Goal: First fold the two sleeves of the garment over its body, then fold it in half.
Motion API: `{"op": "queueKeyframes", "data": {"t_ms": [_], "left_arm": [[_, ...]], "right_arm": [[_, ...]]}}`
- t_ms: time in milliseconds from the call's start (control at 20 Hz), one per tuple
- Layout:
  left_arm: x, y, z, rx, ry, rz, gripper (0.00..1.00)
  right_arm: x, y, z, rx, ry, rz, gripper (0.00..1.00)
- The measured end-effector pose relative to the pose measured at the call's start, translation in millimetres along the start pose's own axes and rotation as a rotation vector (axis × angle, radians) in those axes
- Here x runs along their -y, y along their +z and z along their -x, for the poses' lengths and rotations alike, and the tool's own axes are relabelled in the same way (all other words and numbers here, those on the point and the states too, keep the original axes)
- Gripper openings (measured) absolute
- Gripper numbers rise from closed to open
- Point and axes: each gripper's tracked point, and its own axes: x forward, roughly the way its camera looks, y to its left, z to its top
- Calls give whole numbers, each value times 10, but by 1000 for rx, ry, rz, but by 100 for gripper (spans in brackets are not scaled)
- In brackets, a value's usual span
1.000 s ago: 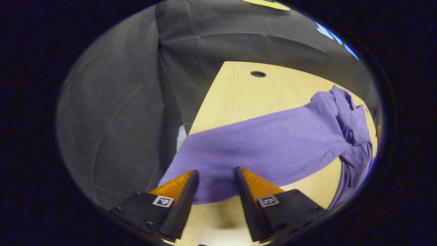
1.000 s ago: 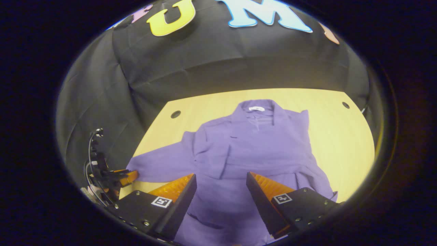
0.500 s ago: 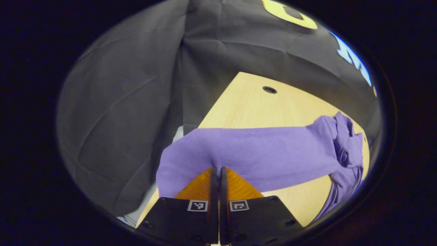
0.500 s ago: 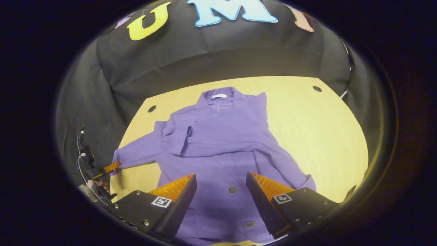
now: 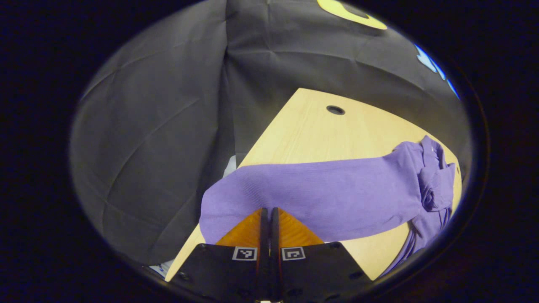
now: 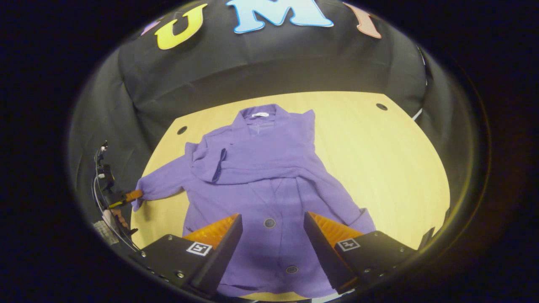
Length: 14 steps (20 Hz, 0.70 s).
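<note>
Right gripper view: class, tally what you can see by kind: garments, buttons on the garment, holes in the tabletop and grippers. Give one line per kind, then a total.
Purple garment: 1
Buttons: 2, upper and lower
Holes in the tabletop: 2, one far left, one far right
Grippers: 2, right gripper and left gripper
Total: 7

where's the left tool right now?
In the right gripper view, the left tool is at the table's left edge, shut on the cuff of the cardigan's outstretched sleeve.
</note>
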Motion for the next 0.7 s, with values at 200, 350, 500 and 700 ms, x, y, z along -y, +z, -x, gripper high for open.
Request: {"op": "queueKeyframes", "data": {"t_ms": [200, 350, 500, 700], "left_arm": [[455, 180, 72, 41, -71, -81, 7], [782, 237, 91, 48, -111, -95, 7], [1110, 350, 159, 61, -164, -111, 7], [1721, 592, 305, 103, -253, -156, 7]], "right_arm": [[125, -59, 51, -1, -4, -15, 92], [242, -137, 91, -11, -13, -3, 92], [410, -323, 147, -43, -24, -6, 92], [669, -615, 226, -87, -46, -30, 92]]}}
